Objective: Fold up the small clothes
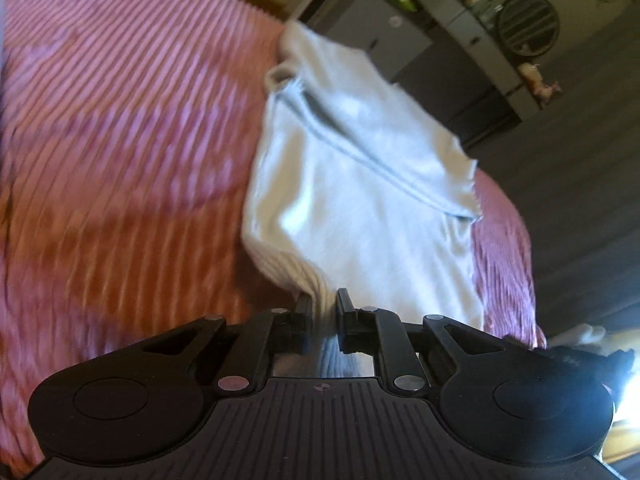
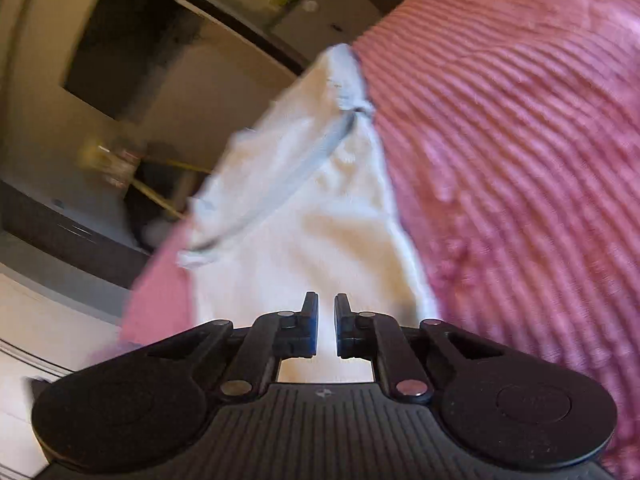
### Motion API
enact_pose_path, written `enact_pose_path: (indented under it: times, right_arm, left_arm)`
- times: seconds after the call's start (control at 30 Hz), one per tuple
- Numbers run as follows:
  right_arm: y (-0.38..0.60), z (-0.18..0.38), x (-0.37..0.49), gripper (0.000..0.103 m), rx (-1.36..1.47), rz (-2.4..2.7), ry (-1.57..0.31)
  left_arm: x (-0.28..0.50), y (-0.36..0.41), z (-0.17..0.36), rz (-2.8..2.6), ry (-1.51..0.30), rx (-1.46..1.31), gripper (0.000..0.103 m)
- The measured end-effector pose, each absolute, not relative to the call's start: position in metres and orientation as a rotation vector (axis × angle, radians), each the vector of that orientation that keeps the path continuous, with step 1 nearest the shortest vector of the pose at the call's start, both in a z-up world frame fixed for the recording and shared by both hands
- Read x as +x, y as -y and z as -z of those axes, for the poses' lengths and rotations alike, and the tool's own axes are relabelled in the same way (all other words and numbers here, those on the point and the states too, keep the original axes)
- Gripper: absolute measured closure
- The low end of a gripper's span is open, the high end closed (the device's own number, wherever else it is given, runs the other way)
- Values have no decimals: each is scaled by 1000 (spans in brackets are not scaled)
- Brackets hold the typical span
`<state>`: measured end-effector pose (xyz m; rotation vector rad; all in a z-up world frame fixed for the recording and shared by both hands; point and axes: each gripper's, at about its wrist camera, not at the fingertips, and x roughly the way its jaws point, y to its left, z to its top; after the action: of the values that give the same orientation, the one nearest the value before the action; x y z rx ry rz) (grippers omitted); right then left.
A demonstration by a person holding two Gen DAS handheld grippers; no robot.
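Observation:
A small white garment [image 1: 360, 184] with a grey seam lies stretched over the pink ribbed bedspread [image 1: 120, 140]. My left gripper [image 1: 324, 300] is shut on the garment's ribbed hem, cloth bunched between the fingers. In the right wrist view the same garment [image 2: 312, 220] runs away from my right gripper [image 2: 326, 302], whose fingers stand close together with white cloth in the narrow gap between them. The far end of the garment hangs near the bed's edge. Both views are motion-blurred.
The pink bedspread [image 2: 520, 160] fills most of both views. Beyond the bed's edge are a grey cabinet with bottles [image 1: 460, 20], a round dark shelf [image 1: 528, 24], a dark floor [image 1: 580, 184] and a dark doorway [image 2: 132, 44].

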<state>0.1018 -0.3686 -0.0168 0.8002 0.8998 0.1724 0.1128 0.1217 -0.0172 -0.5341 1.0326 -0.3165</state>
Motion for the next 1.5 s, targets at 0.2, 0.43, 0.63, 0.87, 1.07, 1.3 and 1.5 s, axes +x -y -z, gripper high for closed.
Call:
enact_pose_path:
  times: [0.2,0.43,0.63,0.87,1.07,1.3,1.5]
  right_arm:
    - [373,34,93,66,663,-128,-1034]
    - [378,55,89,60,627,-101,-1101]
    - [365,55,93,95,585,-170,-1112]
    - [381,30,107,95,873,-255,-906]
    - [383,-3,157,95,943,-219,-681]
    - [394,5,193,67,903,-93,-556]
    - [379,24,198,46,650,-103,-612]
  left_arm:
    - [112,-118,28,323,-1048,-508,89]
    - [113,-120,39,329,-1055,-532,89]
    - [112,-123,32,341,-1030,-531,89]
    - [129,-122,9,373,-962,-570,89]
    - [173,-123,-15,322,-852,-610,89]
    - [220,-134,-3,177,-789,-652,82]
    - [212,-128,18,123,-721,-526,51]
